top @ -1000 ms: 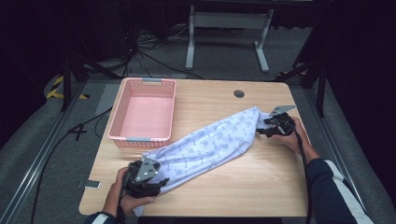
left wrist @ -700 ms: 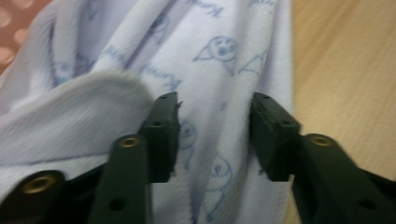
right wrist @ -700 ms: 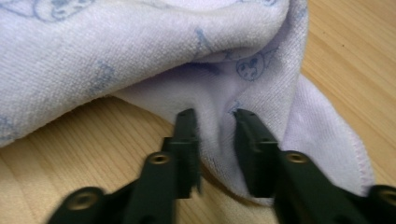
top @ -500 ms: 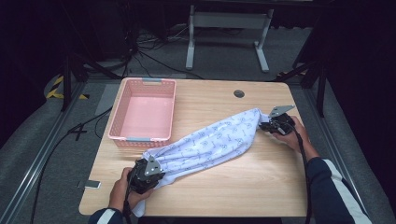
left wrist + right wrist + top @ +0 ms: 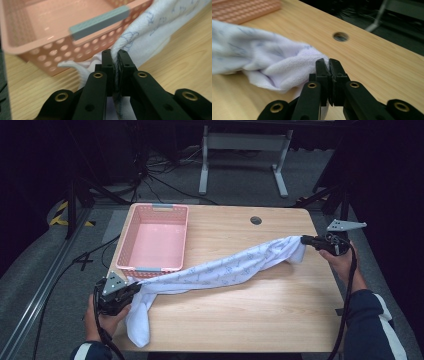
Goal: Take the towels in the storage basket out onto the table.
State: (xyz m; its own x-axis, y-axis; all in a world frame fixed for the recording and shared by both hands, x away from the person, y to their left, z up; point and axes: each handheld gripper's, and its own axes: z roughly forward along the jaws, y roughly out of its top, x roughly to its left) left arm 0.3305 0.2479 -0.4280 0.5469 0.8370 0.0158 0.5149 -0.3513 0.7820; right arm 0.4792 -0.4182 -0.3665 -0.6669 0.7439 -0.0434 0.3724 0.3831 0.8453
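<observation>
A white towel with a faint blue print [image 5: 225, 270] is stretched slantwise across the wooden table [image 5: 250, 320], from near left to far right. My left gripper [image 5: 131, 287] is shut on its near-left end, by the table's left edge; a loose corner hangs down beside it. In the left gripper view the jaws [image 5: 114, 53] pinch a fold of the towel [image 5: 150, 32]. My right gripper [image 5: 303, 240] is shut on the far-right end, raised a little off the table. The right gripper view shows its jaws [image 5: 327, 62] clamped on the bunched towel [image 5: 274, 62].
A pink perforated basket [image 5: 126, 255] with grey handles stands empty at the table's far left, right behind the left gripper [image 5: 37, 50]. A round cable hole [image 5: 256, 220] sits near the far edge. Dark floor, cables and a metal stand lie beyond the table.
Both hands have pulled apart: the left went left, the right went right and up. The towel, bunched and lying on the table before, is now drawn out long and narrow.
</observation>
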